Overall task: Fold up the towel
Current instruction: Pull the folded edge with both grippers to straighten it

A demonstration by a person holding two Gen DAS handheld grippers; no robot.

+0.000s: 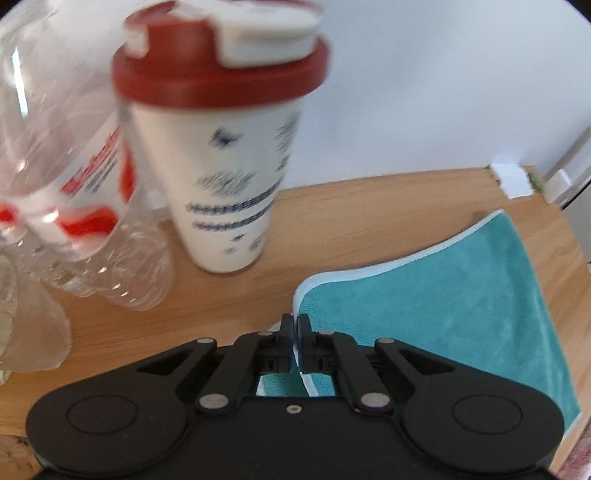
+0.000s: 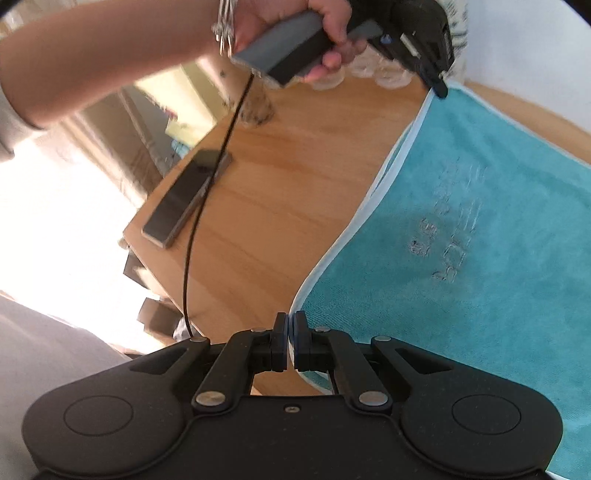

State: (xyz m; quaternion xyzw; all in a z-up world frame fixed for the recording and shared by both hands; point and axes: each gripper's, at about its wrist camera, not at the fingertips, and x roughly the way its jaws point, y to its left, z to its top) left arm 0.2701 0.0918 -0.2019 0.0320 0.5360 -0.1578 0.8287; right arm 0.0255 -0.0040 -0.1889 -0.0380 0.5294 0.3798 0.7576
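Note:
A teal towel (image 1: 443, 295) with a pale blue border lies on the wooden table (image 1: 221, 314). My left gripper (image 1: 296, 325) is shut on one of its corners, and the fabric runs down between the fingers. In the right wrist view the same towel (image 2: 461, 221) spreads to the right, with faint embroidered lettering on it. My right gripper (image 2: 290, 323) is shut on the towel's border at a near corner. At the far corner the left gripper (image 2: 439, 86) shows, held by a person's hand (image 2: 325, 22), pinching the towel's edge.
A white tumbler with a red lid (image 1: 221, 147) stands just ahead of my left gripper, beside clear plastic bottles (image 1: 74, 184). A dark phone (image 2: 188, 199) lies near the table's left edge, crossed by a hanging black cable (image 2: 207, 206). White wall behind.

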